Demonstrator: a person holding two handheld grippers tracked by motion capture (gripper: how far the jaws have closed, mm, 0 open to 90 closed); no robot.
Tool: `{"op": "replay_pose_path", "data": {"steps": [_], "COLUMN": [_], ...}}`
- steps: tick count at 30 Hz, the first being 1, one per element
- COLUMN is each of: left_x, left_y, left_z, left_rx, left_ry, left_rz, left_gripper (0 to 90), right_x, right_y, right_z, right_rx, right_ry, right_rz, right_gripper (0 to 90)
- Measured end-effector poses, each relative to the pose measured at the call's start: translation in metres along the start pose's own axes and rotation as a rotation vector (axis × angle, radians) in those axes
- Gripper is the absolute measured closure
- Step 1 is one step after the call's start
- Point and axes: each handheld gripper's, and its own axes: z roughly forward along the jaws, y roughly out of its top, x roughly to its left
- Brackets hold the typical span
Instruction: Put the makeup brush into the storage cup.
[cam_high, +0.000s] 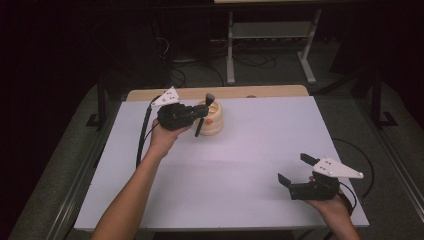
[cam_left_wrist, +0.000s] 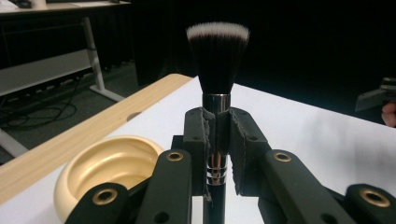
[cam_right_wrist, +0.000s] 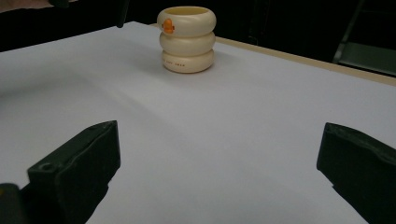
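Your forearms were bare, with no sleeves. Each hand (cam_high: 162, 137) carried a black gripper: the left gripper (cam_high: 200, 116) and right gripper (cam_high: 296, 170) both wore a grey three-cornered plate (cam_high: 340, 168) with dark screws and trailed a black cable (cam_high: 143, 135). Brass-ringed pivots (cam_left_wrist: 174, 156) studded your black jaw arms.

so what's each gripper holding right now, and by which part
The left gripper grips a black makeup brush with white-tipped bristles by its shiny metal ferrule. The right gripper is open, holding nothing.
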Motion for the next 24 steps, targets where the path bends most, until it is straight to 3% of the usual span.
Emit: {"op": "replay_pose_path", "data": {"steps": [24], "left_x": [0.018], "left_y": [0.017], "left_z": [0.015], "left_rx": [-0.031], "left_ry": [0.01], "left_rz": [-0.003], "left_gripper": [77.9], "right_x": [-0.001], "right_y": [0.0], "right_z": [-0.001], "right_rx": [-0.007], "right_ry": [-0.002], "right_rz": [-0.002], "right_gripper": [0.0]}}
